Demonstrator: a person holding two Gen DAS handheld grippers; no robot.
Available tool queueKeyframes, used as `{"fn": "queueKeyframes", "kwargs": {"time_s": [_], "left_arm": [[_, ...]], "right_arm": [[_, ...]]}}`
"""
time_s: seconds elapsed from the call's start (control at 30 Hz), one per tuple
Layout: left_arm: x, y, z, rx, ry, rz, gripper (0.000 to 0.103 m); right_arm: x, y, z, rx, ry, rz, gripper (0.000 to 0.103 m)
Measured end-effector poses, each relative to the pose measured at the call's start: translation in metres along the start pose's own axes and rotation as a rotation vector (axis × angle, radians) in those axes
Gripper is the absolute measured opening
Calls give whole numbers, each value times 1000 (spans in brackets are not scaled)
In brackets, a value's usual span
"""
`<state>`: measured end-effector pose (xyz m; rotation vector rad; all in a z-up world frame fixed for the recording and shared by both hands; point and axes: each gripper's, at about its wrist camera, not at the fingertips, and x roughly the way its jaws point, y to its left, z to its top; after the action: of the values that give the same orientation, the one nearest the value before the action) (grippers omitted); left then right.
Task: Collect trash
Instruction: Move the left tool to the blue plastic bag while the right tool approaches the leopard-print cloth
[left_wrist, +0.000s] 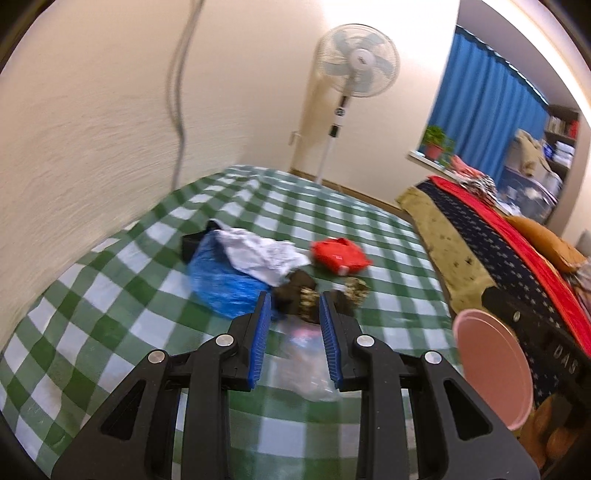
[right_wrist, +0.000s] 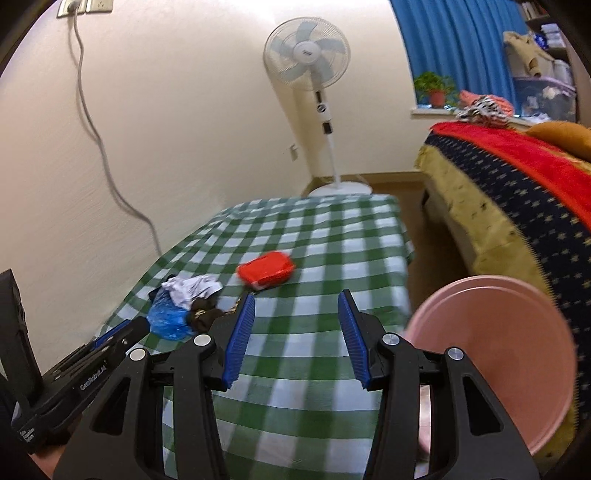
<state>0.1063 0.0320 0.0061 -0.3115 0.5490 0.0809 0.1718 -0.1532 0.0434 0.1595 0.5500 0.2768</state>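
left gripper (left_wrist: 294, 301) hangs low over the counter (left_wrist: 110, 295), jaws parted, nothing clamped; a clear plastic wrapper (left_wrist: 306, 363) lies blurred on the cloth beneath and between its blue pads. wall with a grey cable (right_wrist: 92, 122) runs down the left side. green-and-white check cloth covers the counter.

trash heap sits just ahead of the left gripper: a black scrap (left_wrist: 192, 240) at the far left, crumpled blue plastic bag (left_wrist: 221, 284), white crumpled paper (left_wrist: 258, 251) lying on top of it, dark brown wrappers (left_wrist: 299, 288) touching the paper's near edge, a patterned scrap (left_wrist: 356, 288) just beside them. red packet (right_wrist: 266, 271) lies apart, further right.

right gripper (right_wrist: 297, 306) hovers over bare cloth, jaws spread wide, holding nothing; red packet ahead of it, heap off to its left.

standing fan (right_wrist: 308, 62) against the back wall. pink bucket (right_wrist: 491, 354) at the counter's right edge, mouth tipped toward the camera. bed (right_wrist: 517, 192) with red and navy covers beyond it; blue curtain (right_wrist: 461, 40) and potted plant (right_wrist: 434, 88) on the sill.
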Motion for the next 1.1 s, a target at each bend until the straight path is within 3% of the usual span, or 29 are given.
{"fn": "queueKeyframes", "kwargs": {"time_s": [0.33, 0.47, 0.6, 0.93, 1.0, 1.07, 1.1], "left_arm": [[28, 33, 4, -69, 17, 86, 27], [38, 42, 8, -96, 36, 100, 27], [49, 53, 10, -144, 65, 110, 43], [79, 62, 12, -226, 162, 72, 46], [82, 64, 12, -239, 169, 65, 45], [84, 63, 12, -232, 179, 59, 42], [85, 61, 11, -226, 183, 50, 33]], "right_arm": [[51, 20, -8, 28, 71, 92, 48], [70, 28, -11, 34, 107, 122, 57], [87, 30, -13, 54, 143, 151, 63], [119, 39, -22, 57, 262, 200, 64], [122, 40, -23, 54, 278, 202, 62], [125, 42, -25, 45, 291, 215, 49], [125, 43, -25, 41, 292, 219, 46]]}}
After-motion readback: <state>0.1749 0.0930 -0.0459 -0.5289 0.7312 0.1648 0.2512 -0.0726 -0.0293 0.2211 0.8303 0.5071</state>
